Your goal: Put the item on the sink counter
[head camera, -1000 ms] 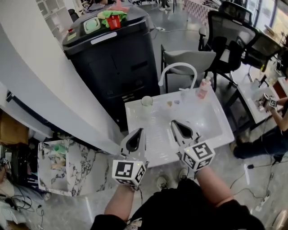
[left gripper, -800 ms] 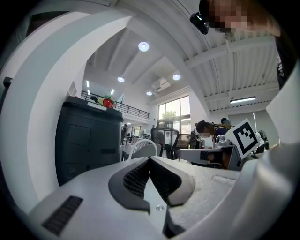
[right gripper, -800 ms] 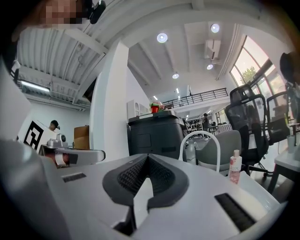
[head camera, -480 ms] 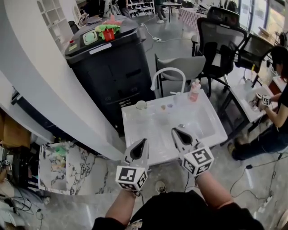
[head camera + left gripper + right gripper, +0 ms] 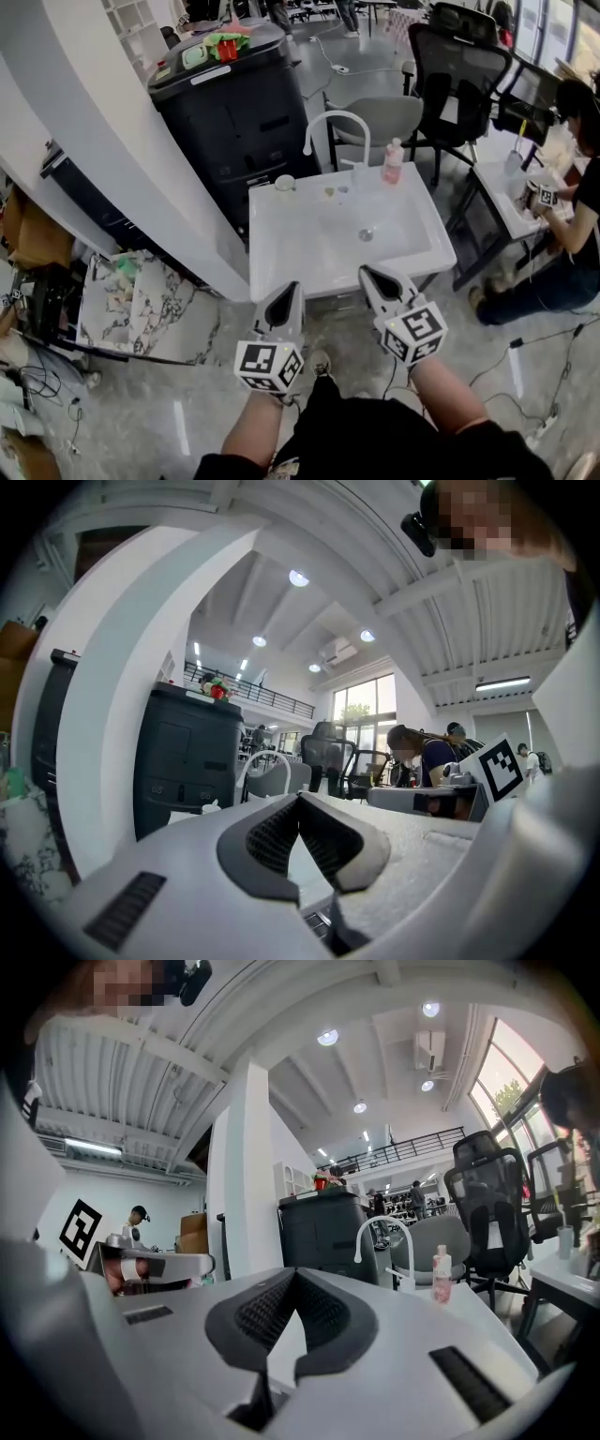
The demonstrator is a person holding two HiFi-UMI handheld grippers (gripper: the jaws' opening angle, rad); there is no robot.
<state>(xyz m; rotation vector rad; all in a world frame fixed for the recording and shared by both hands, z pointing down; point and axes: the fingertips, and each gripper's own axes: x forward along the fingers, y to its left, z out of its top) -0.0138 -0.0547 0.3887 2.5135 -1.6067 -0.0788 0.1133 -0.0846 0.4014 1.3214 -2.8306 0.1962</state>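
Sink counter (image 5: 272, 262): white, smooth, high gloss with light glare on the basin; ceramic or moulded resin, cannot tell which. Faucet (image 5: 335, 113) at its twelve o'clock: white, smooth, glossy tube. Bottle (image 5: 393, 161) at one o'clock: translucent pink plastic. Cabinet (image 5: 234, 122) at eleven o'clock: dark matt plastic, slight sheen on the lid. Office chair (image 5: 464, 61) farther out at one o'clock: black mesh back. Grey chair (image 5: 384, 117): smooth moulded shell, satin. Panel (image 5: 141, 305) at nine o'clock: marble-veined, polished. Floor (image 5: 187, 412): grey, polished, streaked with reflections. Left gripper (image 5: 292, 287) and right gripper (image 5: 367, 273): matt white plastic shells, finely grained up close; pads (image 5: 267, 836) dark, ribbed, rubbery.
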